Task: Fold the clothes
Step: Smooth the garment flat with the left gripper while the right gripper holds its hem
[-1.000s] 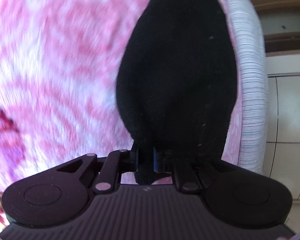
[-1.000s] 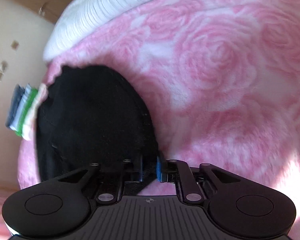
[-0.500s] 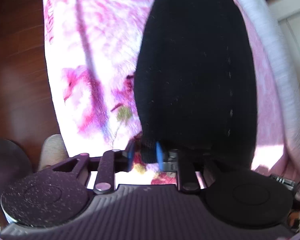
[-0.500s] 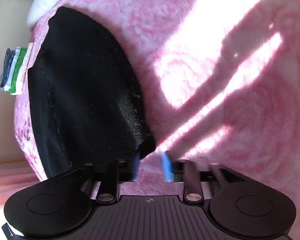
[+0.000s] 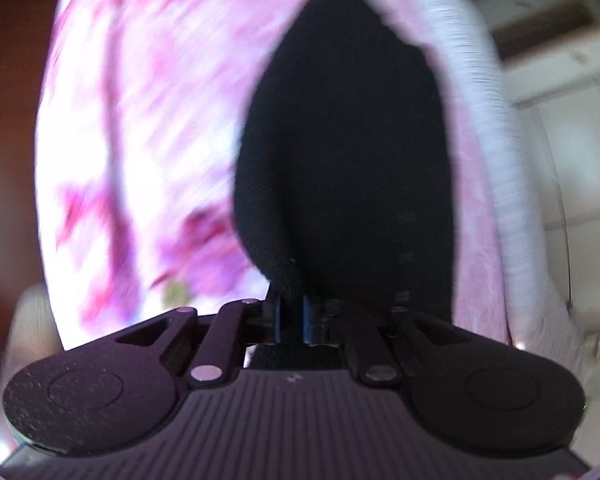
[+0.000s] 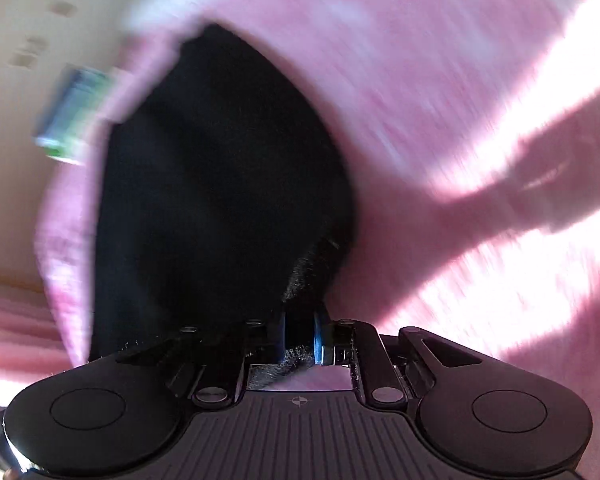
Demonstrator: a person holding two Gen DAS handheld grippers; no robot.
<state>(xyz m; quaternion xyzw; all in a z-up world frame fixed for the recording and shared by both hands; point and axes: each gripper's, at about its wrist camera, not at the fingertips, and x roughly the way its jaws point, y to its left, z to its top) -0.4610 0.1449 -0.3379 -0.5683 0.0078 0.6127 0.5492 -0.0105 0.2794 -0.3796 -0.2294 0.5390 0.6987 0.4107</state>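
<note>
Both the left gripper [image 5: 291, 314] and right gripper [image 6: 300, 334] have just closed their jaws, pinching near corners of a black knit garment [image 5: 352, 168] on a pink rose-patterned fleece blanket [image 6: 440, 100].

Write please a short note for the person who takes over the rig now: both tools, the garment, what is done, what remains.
Left tool: just closed, gripping a corner of the black knitted garment.
Right tool: just closed on another corner of it.
Garment lies on the pink fleece rose-patterned blanket, near corners lifted.
Done: both corners gripped.
Left: probably carry them over to fold, then release.
</note>
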